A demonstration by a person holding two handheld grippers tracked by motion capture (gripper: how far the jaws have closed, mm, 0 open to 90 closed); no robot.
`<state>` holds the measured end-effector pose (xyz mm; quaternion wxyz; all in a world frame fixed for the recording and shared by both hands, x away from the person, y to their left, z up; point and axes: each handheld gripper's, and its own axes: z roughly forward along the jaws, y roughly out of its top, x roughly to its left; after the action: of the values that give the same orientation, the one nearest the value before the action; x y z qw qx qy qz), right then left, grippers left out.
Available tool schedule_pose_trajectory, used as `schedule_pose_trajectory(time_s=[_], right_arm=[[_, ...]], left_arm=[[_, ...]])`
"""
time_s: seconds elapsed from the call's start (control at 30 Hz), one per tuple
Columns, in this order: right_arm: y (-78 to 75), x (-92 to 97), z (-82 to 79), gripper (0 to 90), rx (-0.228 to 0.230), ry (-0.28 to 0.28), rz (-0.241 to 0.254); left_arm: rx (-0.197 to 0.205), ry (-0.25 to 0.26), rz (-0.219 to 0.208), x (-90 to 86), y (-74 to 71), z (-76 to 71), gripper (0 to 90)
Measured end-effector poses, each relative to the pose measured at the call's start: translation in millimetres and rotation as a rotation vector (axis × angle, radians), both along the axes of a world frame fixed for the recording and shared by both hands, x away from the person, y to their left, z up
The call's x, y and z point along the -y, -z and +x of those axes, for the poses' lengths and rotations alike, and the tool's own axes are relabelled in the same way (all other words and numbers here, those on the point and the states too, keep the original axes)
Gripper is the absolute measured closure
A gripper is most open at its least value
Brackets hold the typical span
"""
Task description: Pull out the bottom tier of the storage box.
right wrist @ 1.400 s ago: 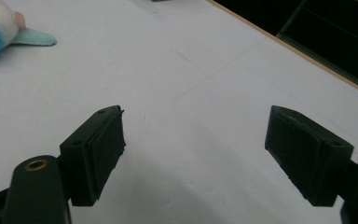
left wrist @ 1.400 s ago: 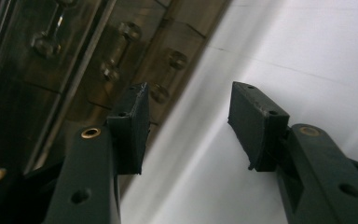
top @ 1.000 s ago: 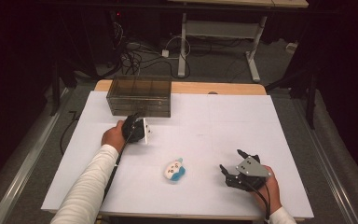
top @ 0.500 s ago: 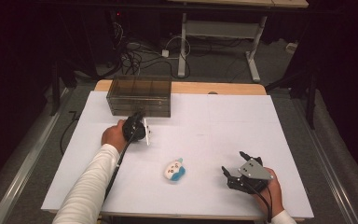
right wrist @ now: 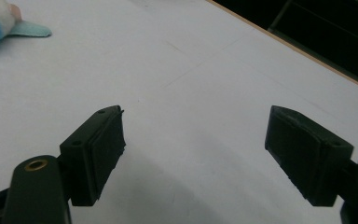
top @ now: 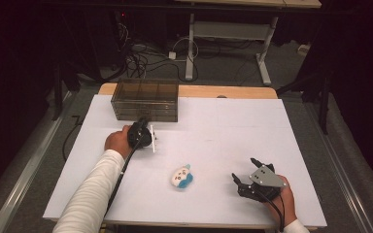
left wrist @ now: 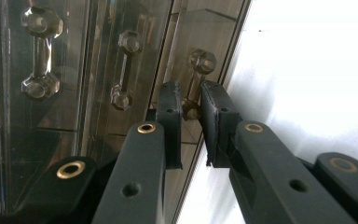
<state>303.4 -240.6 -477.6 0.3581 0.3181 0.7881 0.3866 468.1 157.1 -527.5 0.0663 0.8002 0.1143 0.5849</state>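
My left claw (left wrist: 191, 123) is at the front face of the clear smoked drawer unit (top: 145, 99), which stands near the far left corner of the tabletop (top: 223, 126). Its jaws are nearly pressed together around the drawer handle (left wrist: 196, 81), a clear bar with faceted knob ends; the handle sits in the narrow gap between the pads, and whether the pads touch it cannot be told. Two more handles of the same kind, the middle handle (left wrist: 125, 70) and the outer handle (left wrist: 39, 51), lie beside it on the neighbouring drawer fronts. Nothing stands between the left claw and the handle.

Drawer contents: the walls are tinted and reflective, so I cannot tell what is inside.

My right claw (right wrist: 193, 156) is near the near right corner of the tabletop, close above the white surface. Its jaws are spread wide with nothing between them.

A small plush toy (top: 182, 176), white and blue with a light teal tail, lies toward the near edge, roughly midway between my two hands and well apart from the drawer unit. In the right gripper view it shows at the upper left, clear of the jaws.

Beyond the far edge, on the floor, are a bundle of cables (top: 141, 48) and a white table frame (top: 228, 34).
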Motion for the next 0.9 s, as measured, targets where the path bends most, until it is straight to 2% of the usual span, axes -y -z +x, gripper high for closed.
schedule_pose_trajectory(time_s=[0.33, 0.47, 0.53, 0.7, 0.73, 0.77, 0.83, 0.87, 0.9], right_arm=[[0.1, -0.5, -0.2, 20.7, 0.001, 0.002, -0.005], [0.2, -0.8, -0.2, 20.7, -0.001, 0.001, -0.008], [0.3, -0.8, -0.3, 20.6, 0.001, 0.001, -0.008], [0.2, -0.6, -0.2, 20.6, 0.002, 0.002, -0.009], [0.2, -0.7, -0.2, 20.7, 0.001, 0.001, -0.009], [0.3, -0.8, -0.2, 20.7, 0.001, 0.002, -0.009], [0.2, -0.9, -0.2, 20.7, 0.001, 0.003, -0.009], [0.2, -0.9, -0.3, 20.7, 0.001, 0.003, -0.009], [0.2, -0.9, -0.3, 20.6, 0.001, 0.002, -0.009]], left_arm=[[0.001, 0.014, 0.001, -2.6, -0.3, -15.8, 76.3], [-0.009, 0.017, -0.012, -3.3, -1.0, -20.9, 76.0], [-0.026, 0.013, -0.03, -4.3, -2.5, -22.5, 75.9], [-0.085, 0.019, -0.134, -9.6, -9.7, -26.9, 72.6], [-0.103, 0.027, -0.171, -11.5, -12.7, -28.1, 72.6], [-0.106, 0.034, -0.202, -12.6, -14.4, -28.6, 72.6], [-0.117, 0.049, -0.29, -15.9, -20.8, -30.0, 73.1], [-0.118, 0.053, -0.329, -17.1, -22.8, -30.3, 75.7], [-0.118, 0.059, -0.356, -18.5, -26.3, -30.0, 75.8]])
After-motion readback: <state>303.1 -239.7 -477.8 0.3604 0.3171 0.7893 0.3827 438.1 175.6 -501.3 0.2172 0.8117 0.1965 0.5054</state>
